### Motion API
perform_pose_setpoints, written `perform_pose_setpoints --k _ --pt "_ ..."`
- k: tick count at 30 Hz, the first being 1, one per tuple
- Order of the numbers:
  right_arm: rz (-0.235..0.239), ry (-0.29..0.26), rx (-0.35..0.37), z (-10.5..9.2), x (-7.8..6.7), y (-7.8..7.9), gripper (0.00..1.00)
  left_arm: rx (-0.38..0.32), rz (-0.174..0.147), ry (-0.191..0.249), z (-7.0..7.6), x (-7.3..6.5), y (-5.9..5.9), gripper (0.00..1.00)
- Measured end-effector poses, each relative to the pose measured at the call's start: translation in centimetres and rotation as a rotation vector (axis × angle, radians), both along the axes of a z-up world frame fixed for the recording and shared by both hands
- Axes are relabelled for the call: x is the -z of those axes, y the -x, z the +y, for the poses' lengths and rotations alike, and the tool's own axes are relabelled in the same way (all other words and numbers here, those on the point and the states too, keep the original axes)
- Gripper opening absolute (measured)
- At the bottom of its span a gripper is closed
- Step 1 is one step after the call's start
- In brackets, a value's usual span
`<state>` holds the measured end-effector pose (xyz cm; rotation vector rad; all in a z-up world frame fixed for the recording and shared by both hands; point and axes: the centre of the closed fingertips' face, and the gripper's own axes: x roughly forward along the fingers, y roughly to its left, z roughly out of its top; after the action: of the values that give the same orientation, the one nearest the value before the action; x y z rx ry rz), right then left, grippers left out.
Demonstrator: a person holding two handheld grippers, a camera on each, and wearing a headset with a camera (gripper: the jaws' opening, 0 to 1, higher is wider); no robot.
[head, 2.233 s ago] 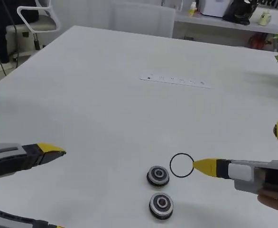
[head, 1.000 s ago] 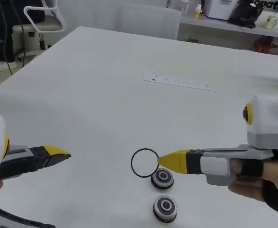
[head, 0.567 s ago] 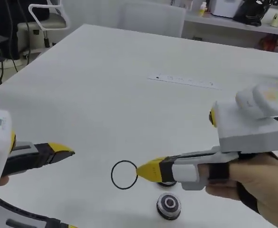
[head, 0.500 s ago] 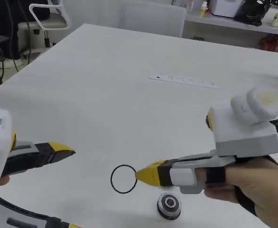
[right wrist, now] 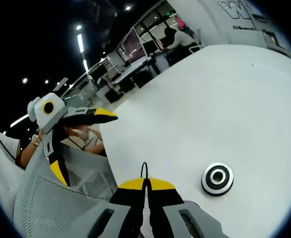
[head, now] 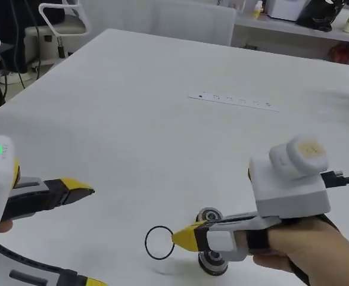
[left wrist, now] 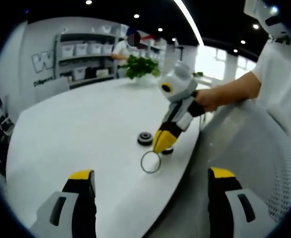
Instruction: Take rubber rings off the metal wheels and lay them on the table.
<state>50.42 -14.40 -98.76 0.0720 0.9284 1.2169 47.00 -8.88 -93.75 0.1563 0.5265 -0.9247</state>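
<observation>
My right gripper (head: 175,238) is shut on a thin black rubber ring (head: 146,242) and holds it just above the white table (head: 162,119), left of the wheels. Two metal wheels lie by that gripper: one (head: 209,214) behind its jaws, another (head: 214,263) partly hidden under them. In the left gripper view the ring (left wrist: 141,162) hangs at the right gripper's yellow tip (left wrist: 158,145), with both wheels (left wrist: 145,138) behind. My left gripper (head: 96,236) stands open and empty at the near left. In the right gripper view the ring (right wrist: 144,171) shows edge-on, with a wheel (right wrist: 217,178) to the right.
A flat white strip with small marks (head: 233,99) lies further back on the table. Chairs (head: 58,13) stand past the far edge. A potted plant (left wrist: 141,67) sits at the table's far end in the left gripper view. The table's near edge runs close to both grippers.
My right gripper has carried the ring leftward past the wheels and toward the near edge. The left gripper has kept its place and stayed open.
</observation>
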Motion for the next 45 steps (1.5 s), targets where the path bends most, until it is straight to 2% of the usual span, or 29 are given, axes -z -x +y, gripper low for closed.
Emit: perform_pose_setpoints --k 2,6,8,14,26,29,36,45 --pt "-0.012 0.011 0.01 0.0 0.4 -0.2 0.0 -0.002 -0.001 0.003 0.0 -0.1 0.0 0.95" --pt "-0.001 0.018 0.024 -0.1 0.8 -0.2 0.0 -0.005 -0.001 -0.001 0.1 0.0 -0.1 0.95" --pt "-0.016 0.033 0.03 -0.2 1.1 -0.5 0.0 -0.006 -0.003 -0.001 0.1 0.0 -0.1 0.95" --pt "-0.025 0.055 0.035 -0.5 1.5 -0.7 0.0 -0.01 0.002 0.0 0.2 0.1 -0.1 0.94" --pt "-0.059 0.072 0.043 -0.7 1.6 -1.2 0.13 -0.006 0.005 -0.008 0.1 0.2 0.0 0.93" --pt "-0.043 0.047 0.065 -0.7 1.0 -1.4 0.15 0.006 0.003 -0.028 0.1 0.4 0.1 0.91" --pt "-0.06 -0.023 0.131 -1.0 -1.3 -2.7 0.17 0.017 0.006 -0.031 0.0 0.4 0.2 0.92" --pt "-0.15 -0.052 0.128 -2.2 -3.9 -3.6 0.22 0.037 0.008 -0.046 -0.2 0.6 0.4 0.91"
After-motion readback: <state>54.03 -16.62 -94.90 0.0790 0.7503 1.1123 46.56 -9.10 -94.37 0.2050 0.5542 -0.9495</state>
